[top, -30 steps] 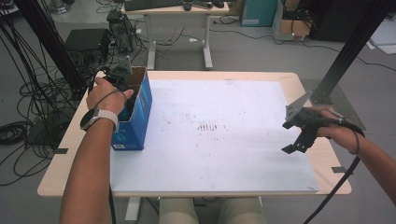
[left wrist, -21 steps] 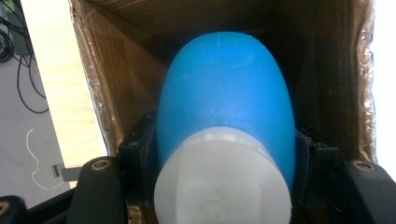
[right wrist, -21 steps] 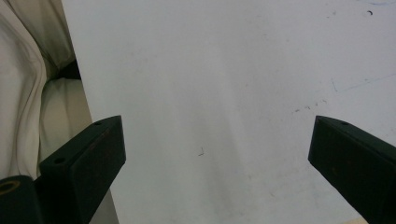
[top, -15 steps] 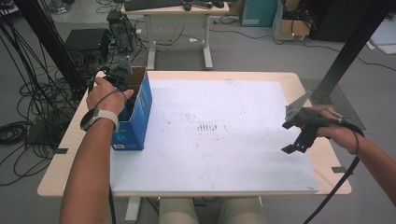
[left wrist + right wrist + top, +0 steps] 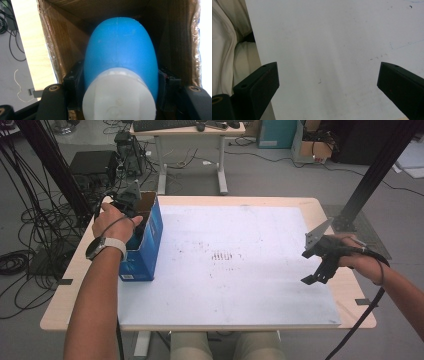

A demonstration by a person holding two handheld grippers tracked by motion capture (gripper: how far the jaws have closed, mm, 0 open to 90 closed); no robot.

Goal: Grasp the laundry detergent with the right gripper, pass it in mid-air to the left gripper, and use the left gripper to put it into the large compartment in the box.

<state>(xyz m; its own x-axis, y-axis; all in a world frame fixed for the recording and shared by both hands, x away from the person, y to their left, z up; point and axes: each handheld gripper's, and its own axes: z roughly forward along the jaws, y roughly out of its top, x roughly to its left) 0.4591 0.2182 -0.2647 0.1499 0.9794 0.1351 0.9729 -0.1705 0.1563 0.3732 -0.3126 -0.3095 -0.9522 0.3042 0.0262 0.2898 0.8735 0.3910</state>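
We have the left gripper (image 5: 131, 207) down inside the open blue box (image 5: 150, 245) that stands at the left edge of the table (image 5: 300, 205). In the left gripper view its jaws press on either side of a blue bottle (image 5: 120, 47) with a white cap (image 5: 119, 96), just below the cap where the body starts to widen. The bottle sits inside the box, between brown cardboard walls that close in on both sides.

The right gripper (image 5: 320, 265) hangs over the right part of the white mat (image 5: 235, 285), jaws spread wide and holding nothing; its own view looks down on bare mat.

We judge the step in hand to be drawing the bottle out of the box, or setting it in; we cannot tell which. Either way we should move straight along the box's length, keeping the bottle centred so its wide body does not scrape the cardboard. The grip sits on a smooth, rounded shoulder, so we want steady pressure and no twisting. The box is light and may drag along, so the free right gripper could steady it.
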